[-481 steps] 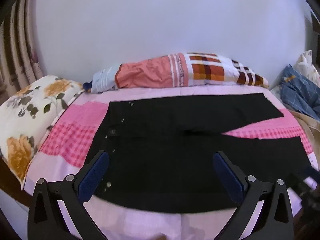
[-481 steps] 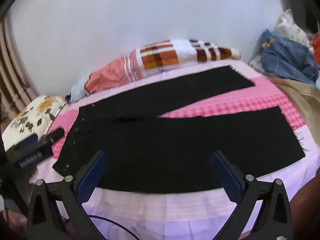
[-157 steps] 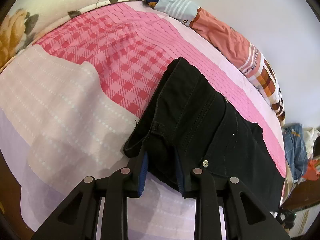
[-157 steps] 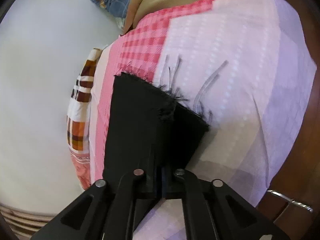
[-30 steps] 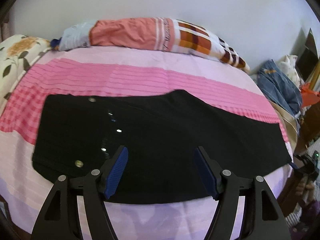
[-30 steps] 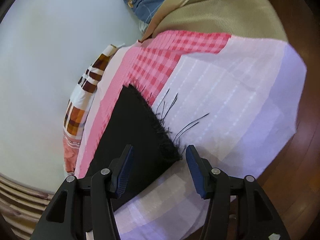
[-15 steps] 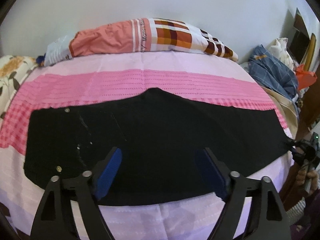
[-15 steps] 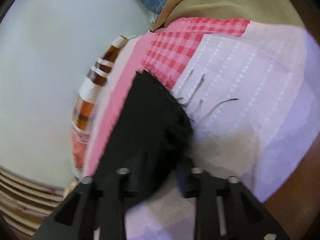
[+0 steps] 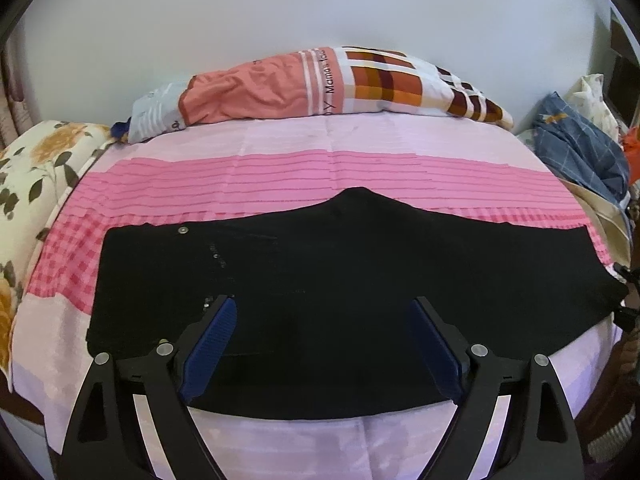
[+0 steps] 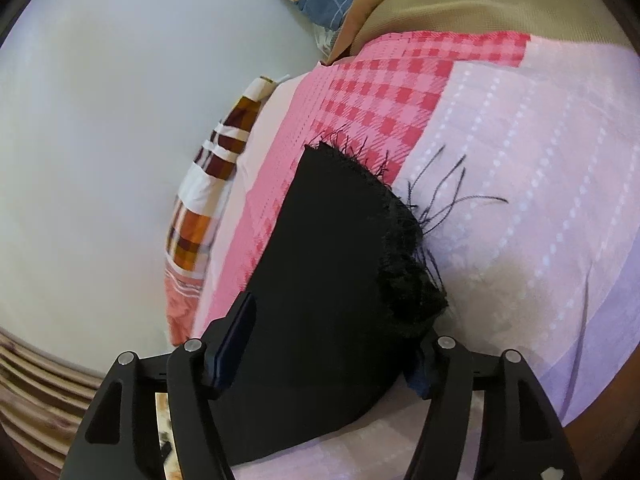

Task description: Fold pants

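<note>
Black pants (image 9: 352, 280) are seen laid flat across the bed (image 9: 360, 448), already folded leg over leg into one long band. Taking the plaid pillow (image 9: 320, 84) by the wall as landmark: the waistband with its metal button (image 9: 183, 231) lies toward the pillow's salmon end, the frayed hem (image 10: 404, 264) toward its checked end, and the whole band sits on the side of the bed away from the pillow, near the front edge.

Left gripper (image 9: 324, 344) is held above the middle of the band, jaws spread wide and opening further; no cloth is pinched, only seen below them. Right gripper (image 10: 332, 344) is at the hem corner, jaws also opening; the cloth lies between them, but the pads are not seen pressing on it, so it is judged released.

Step in hand, as judged: the lengthwise fold is finished and the crosswise fold is to be set up.

Notes for doing it well:
- Both layers of the hem should be taken together, in from the frayed threads (image 10: 444, 196), which would slip.
- The hem is best carried over toward the waistband low and level, so the lower layer is not dragged.
- The mid-band could be pinned or lifted by the left gripper to set the crease line.
- Edges should be matched before release; the loose crotch point (image 9: 358, 194) may need tucking.
</note>
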